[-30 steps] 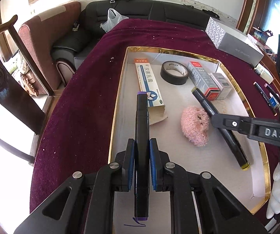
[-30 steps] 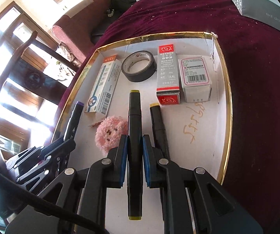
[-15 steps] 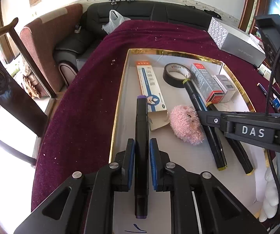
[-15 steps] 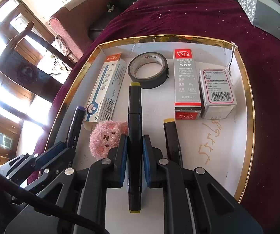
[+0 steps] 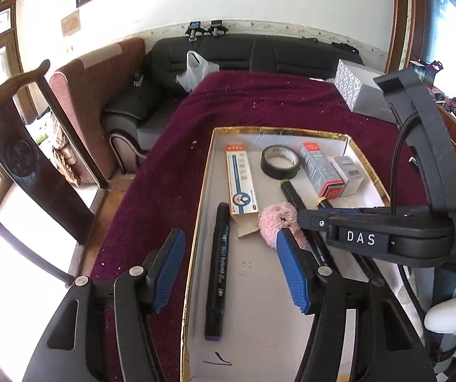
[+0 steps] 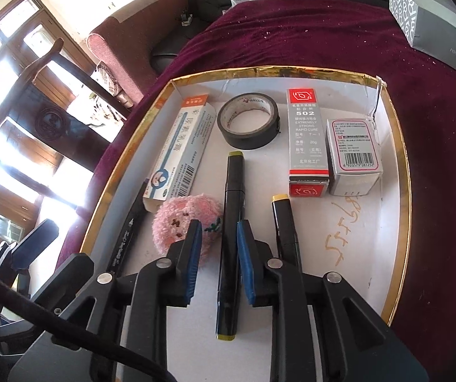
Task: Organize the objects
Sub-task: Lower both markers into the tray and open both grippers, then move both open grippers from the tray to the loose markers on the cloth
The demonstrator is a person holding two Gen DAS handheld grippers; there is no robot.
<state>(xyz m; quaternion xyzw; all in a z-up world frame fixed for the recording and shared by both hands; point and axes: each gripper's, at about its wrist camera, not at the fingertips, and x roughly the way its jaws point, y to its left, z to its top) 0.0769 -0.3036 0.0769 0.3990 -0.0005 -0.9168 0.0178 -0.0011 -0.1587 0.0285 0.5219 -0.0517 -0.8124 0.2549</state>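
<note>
A shallow gold-rimmed white tray (image 5: 200, 210) (image 6: 399, 146) lies on a maroon cloth. My left gripper (image 5: 229, 254) is open wide above a purple-capped black marker (image 5: 217, 265) that lies loose along the tray's left side. My right gripper (image 6: 218, 248) is open, its blue pads a little apart from the olive-capped black marker (image 6: 231, 222) that lies flat between them. A yellow-capped marker (image 6: 286, 226) lies just right of it. The purple-capped marker (image 6: 129, 232) shows at the left in the right wrist view.
In the tray are a pink fuzzy ball (image 6: 183, 222), a blue-and-white carton (image 6: 180, 146), a black tape roll (image 6: 248, 124), a red-and-grey 502 glue box (image 6: 307, 146) and a small grey box (image 6: 353, 159). A grey patterned box (image 5: 364, 95) stands at the table's far right. Sofa and chairs beyond.
Both grippers have opened and let go of their markers, which now lie in the tray. The left gripper has drawn back and up; the right one has opened only slightly.
</note>
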